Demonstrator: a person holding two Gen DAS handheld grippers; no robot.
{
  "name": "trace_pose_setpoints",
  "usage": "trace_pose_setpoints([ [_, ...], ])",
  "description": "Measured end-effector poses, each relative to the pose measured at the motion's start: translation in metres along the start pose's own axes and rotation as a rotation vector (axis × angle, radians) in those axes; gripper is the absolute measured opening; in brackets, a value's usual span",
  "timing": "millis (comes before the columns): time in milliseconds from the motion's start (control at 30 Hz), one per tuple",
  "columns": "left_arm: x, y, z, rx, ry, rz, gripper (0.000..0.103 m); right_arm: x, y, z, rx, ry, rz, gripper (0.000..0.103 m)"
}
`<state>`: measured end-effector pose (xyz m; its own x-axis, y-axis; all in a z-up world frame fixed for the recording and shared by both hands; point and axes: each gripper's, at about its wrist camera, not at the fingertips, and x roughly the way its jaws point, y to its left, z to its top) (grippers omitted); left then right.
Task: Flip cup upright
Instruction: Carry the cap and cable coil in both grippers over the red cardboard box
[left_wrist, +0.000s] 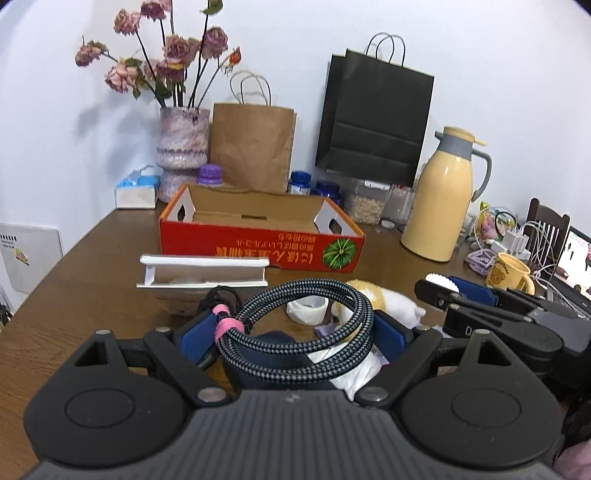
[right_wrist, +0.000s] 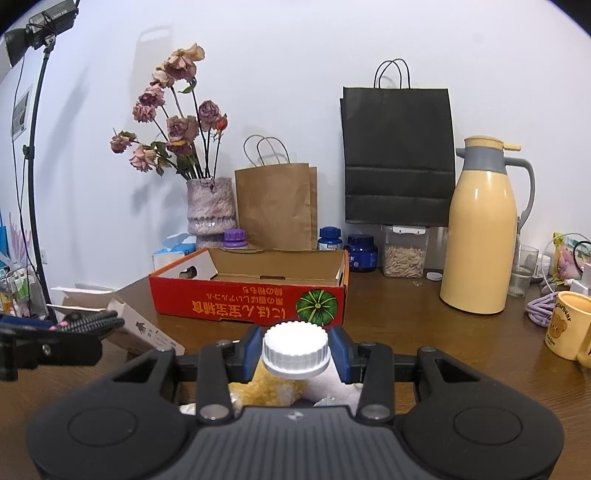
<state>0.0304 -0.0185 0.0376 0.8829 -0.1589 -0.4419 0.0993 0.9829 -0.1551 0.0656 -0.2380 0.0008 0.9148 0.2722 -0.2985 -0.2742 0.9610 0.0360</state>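
Note:
The yellow bear-print cup (left_wrist: 511, 275) stands with its mouth up at the table's right side, also seen as the cup (right_wrist: 567, 325) at the right edge of the right wrist view. My left gripper (left_wrist: 295, 332) is shut on a coiled braided cable (left_wrist: 306, 332) bound with a pink strap, well left of the cup. My right gripper (right_wrist: 295, 347) is shut on a white ribbed cap (right_wrist: 295, 349); whatever the cap sits on is hidden below. Each gripper shows in the other's view: the right gripper (left_wrist: 448, 286), and the left gripper (right_wrist: 74, 325).
A red cardboard box (right_wrist: 247, 299) lies mid-table, with a yellow thermos (right_wrist: 480, 236), jars, paper bags and a flower vase (right_wrist: 210, 210) behind. A white carton (left_wrist: 203, 273), tape roll (left_wrist: 308, 308) and plush toy (left_wrist: 380, 299) lie near the grippers. Cables and a laptop crowd the right.

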Motion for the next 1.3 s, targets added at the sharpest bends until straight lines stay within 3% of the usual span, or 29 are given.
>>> trace_pose_setpoints([
  [433,-0.020,-0.008,0.029,0.029,-0.074,0.020,0.090,-0.020,0.005,0.015,0.006,-0.037,0.014,0.039],
  [1300,0.051,0.020,0.111,0.005,-0.084,0.081,0.090,0.057,0.027,0.087,0.028,0.000,0.055,0.039],
])
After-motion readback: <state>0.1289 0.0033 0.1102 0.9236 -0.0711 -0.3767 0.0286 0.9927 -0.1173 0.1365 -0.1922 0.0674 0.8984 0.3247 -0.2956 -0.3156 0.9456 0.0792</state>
